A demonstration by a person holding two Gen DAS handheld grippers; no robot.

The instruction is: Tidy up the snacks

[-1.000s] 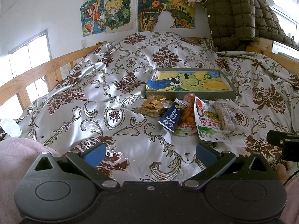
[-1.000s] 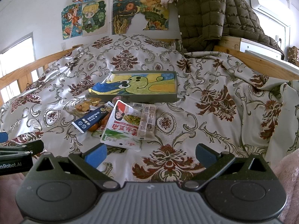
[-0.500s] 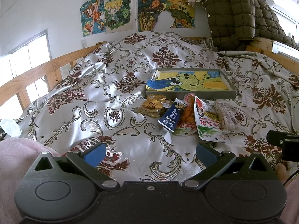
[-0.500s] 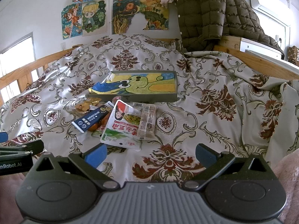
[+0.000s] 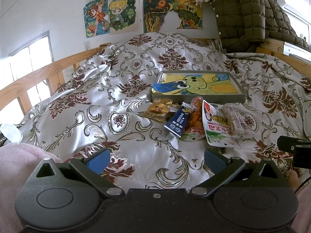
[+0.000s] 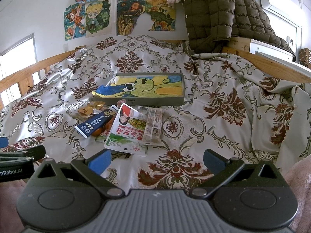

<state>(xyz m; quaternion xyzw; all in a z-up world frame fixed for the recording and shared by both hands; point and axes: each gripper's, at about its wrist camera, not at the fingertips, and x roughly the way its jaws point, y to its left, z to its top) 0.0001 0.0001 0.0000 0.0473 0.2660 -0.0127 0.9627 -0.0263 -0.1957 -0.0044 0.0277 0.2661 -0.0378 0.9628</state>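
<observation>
A pile of snacks lies on the patterned bedspread in front of a shallow grey tray (image 5: 196, 97) (image 6: 140, 102) lined with a cartoon picture. The pile holds a white and green packet (image 5: 215, 126) (image 6: 126, 130), a dark blue packet (image 5: 178, 120) (image 6: 96, 123), a clear pack of pale bars (image 5: 234, 121) (image 6: 154, 124), an orange snack bag (image 5: 196, 116) and yellow-brown wrapped snacks (image 5: 160, 109) (image 6: 88, 110). My left gripper (image 5: 155, 160) is open and empty, short of the pile. My right gripper (image 6: 155, 159) is open and empty, just before the white packet.
Wooden bed rails run along the left (image 5: 38, 73) and right (image 6: 272, 64). A green quilted jacket (image 6: 223, 15) hangs at the back right. Drawings (image 5: 145, 11) are taped to the wall. A pink fleece (image 5: 17, 165) lies at the near left.
</observation>
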